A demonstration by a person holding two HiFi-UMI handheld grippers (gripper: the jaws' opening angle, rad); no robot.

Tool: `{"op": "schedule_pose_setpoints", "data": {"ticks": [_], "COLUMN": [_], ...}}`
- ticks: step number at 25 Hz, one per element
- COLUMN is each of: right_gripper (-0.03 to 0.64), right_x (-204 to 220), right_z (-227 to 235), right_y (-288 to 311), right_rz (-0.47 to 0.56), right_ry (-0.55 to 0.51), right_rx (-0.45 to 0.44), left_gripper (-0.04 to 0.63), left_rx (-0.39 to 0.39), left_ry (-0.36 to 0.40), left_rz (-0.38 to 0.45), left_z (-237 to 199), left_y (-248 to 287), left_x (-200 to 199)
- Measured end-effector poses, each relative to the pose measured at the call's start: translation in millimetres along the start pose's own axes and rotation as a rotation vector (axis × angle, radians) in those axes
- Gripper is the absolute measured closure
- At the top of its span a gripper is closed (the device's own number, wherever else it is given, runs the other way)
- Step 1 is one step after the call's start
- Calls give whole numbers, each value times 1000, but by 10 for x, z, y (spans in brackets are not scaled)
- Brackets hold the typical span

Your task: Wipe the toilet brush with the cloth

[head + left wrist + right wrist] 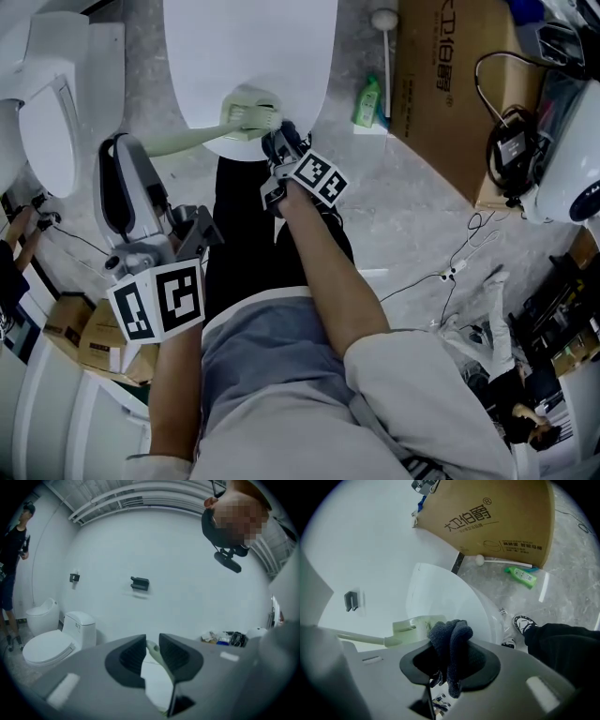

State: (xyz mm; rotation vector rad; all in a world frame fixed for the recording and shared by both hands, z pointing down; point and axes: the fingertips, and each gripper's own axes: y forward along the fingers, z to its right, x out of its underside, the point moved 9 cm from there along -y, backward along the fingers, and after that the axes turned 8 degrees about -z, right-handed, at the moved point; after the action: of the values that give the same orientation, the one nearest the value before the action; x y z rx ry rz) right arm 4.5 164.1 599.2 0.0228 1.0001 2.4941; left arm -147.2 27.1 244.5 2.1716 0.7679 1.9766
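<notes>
The toilet brush [249,114] is held out level over the closed white toilet lid [253,47]. Its pale green head points toward the person's right, and its long handle [183,139] runs back to the left tool [152,644]. That tool is clenched on the handle's end, with the green stem showing in the narrow gap between its two ribbed black pads. The right tool [449,660] is clamped on the cloth [451,637], a dark bundle that bulges up out of the jaws. The bundle appears to press against the near end of the brush head.

Wiping looks to be under way rather than finished. The cloth meets only one end of the head, so the rest of the head and the whole handle seem left to do. No view shows whether any part is already clean.

The brush is smooth, hard plastic with a flat, blocky head that carries a slot or ridge, and it narrows into a slim round stem. The cloth is soft and thick with a knitted or terry look, folded into loose rolls with a tail hanging below the jaws. The lid is glossy and gently curved. The floor [412,216] beneath is grey mottled stone.
</notes>
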Motion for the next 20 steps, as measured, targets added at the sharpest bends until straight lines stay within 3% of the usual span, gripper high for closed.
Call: {"op": "schedule_pose_setpoints", "data": {"ticks": [10, 20], "right_gripper": [522, 522], "right_x": [335, 420], "right_z": [-35, -61], "right_y": [125, 243], "right_rz": [3, -45], "right_ry": [128, 132], "right_rx": [-39, -64], "left_gripper": [595, 595], "left_rx": [2, 9], "left_ry": [2, 1], "left_rz": [-3, -1], "left_z": [-12, -29], "left_y": [5, 7], "left_x": [2, 18]}}
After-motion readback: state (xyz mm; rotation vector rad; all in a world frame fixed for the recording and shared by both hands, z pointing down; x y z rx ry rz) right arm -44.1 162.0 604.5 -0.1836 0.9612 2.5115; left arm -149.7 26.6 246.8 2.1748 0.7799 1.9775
